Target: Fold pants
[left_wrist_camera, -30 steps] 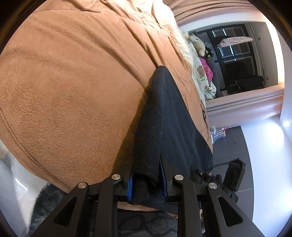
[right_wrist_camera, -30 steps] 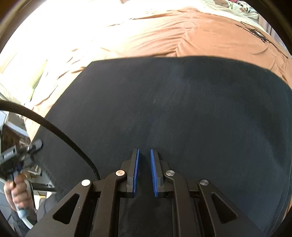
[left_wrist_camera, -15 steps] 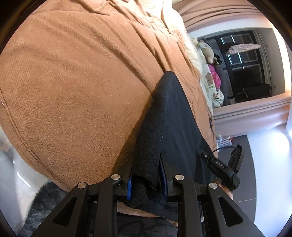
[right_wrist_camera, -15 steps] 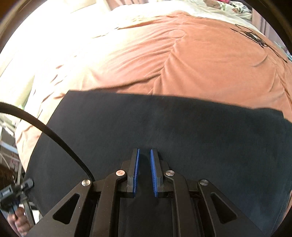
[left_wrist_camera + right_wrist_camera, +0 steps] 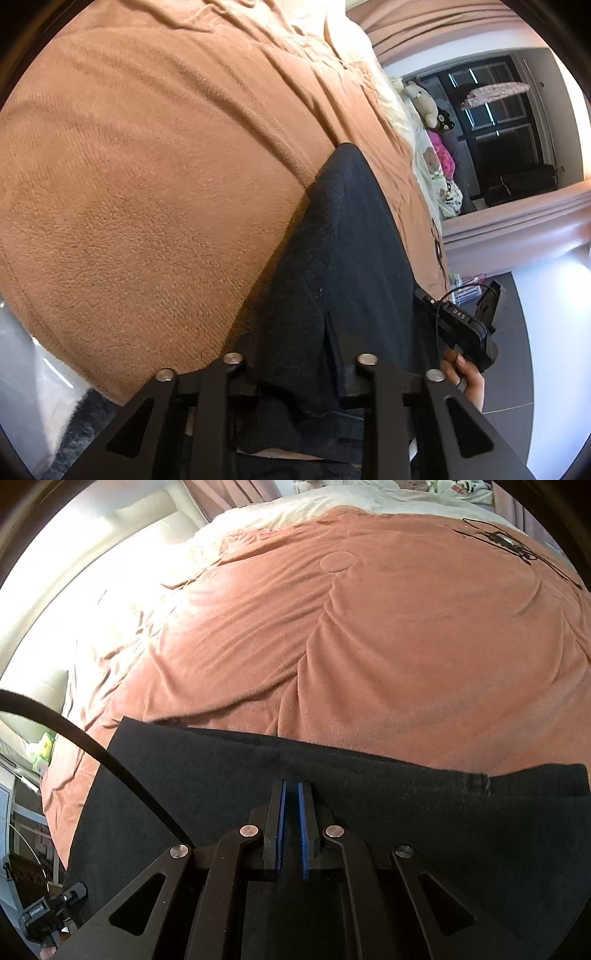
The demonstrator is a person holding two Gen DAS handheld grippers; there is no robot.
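Black pants [image 5: 343, 258] lie flat on an orange-brown blanket [image 5: 147, 184] near the bed's front edge. My left gripper [image 5: 295, 369] is shut on one end of the pants; the cloth bunches between its fingers and hides the pads. In the right wrist view the pants [image 5: 369, 812] form a wide dark band across the blanket [image 5: 369, 646]. My right gripper [image 5: 291, 827] is shut over the pants' near edge with a thin gap between the blue pads; cloth between them cannot be made out. The right gripper also shows in the left wrist view [image 5: 461, 328].
Stuffed toys [image 5: 424, 103] and cream bedding sit at the head of the bed. A dark window [image 5: 509, 140] and tiled floor [image 5: 517, 369] lie beyond. A black cable [image 5: 92, 753] crosses the right wrist view at left. A small black device [image 5: 509, 542] lies on the far blanket.
The pants have come down and toward me; in the right wrist view they cover much less of the blanket. In the left wrist view the cloth now hides the blue pads.
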